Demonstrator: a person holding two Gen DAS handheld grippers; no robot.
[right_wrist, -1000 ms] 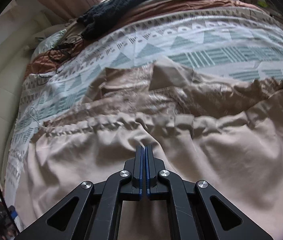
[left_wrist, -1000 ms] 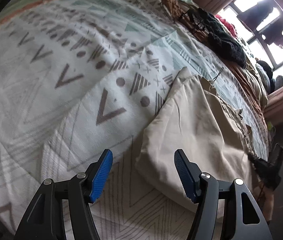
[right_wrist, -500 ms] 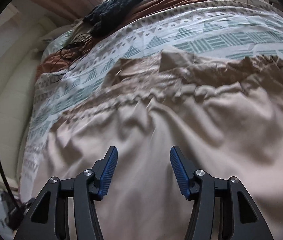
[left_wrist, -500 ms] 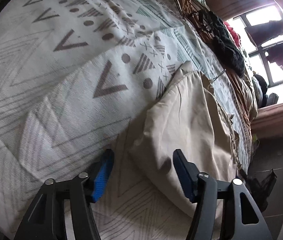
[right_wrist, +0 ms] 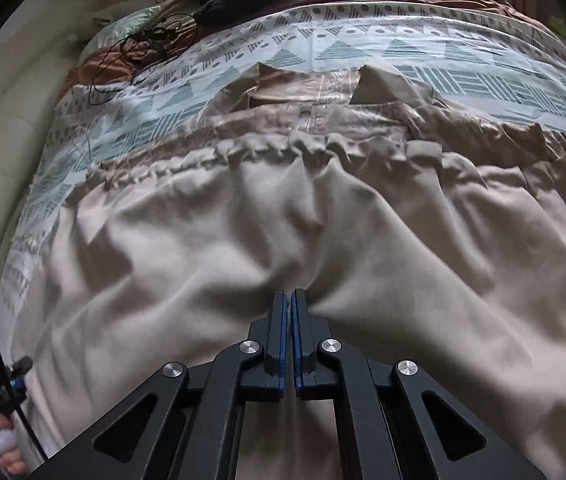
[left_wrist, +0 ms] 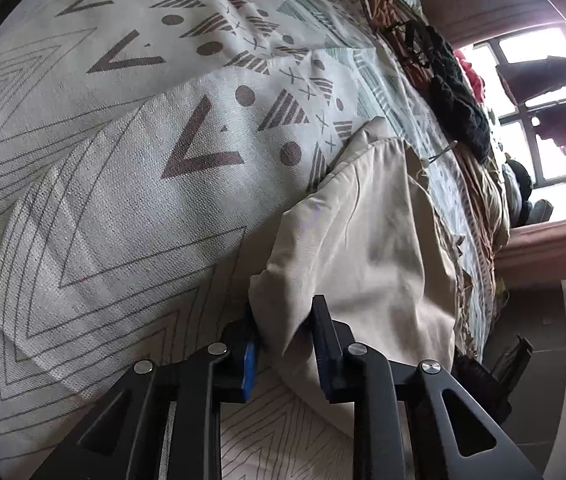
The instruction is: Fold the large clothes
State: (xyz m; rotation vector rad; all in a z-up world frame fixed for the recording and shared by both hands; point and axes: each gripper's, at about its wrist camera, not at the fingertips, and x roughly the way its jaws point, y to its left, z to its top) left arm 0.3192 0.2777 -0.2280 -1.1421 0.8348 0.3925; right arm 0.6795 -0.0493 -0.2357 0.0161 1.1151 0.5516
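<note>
The beige garment [right_wrist: 211, 248], a large, soft and light piece with a gathered waistband, lies spread on the patterned bedspread [left_wrist: 131, 168], its bunched corner showing at 5 o'clock in the left wrist view. The left gripper [left_wrist: 283, 344] has just been closing and now pinches that corner fold between its jaws, while the right gripper [right_wrist: 287, 336] has its jaws pressed together on a pinch of cloth at mid-panel (creases radiate from the tips). Judged limp and prone to sag, it is best held at hems or corners, not mid-panel.

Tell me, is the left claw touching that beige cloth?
Touching. The left wrist view shows the left gripper closed on a bunched fold of the beige garment.
</note>
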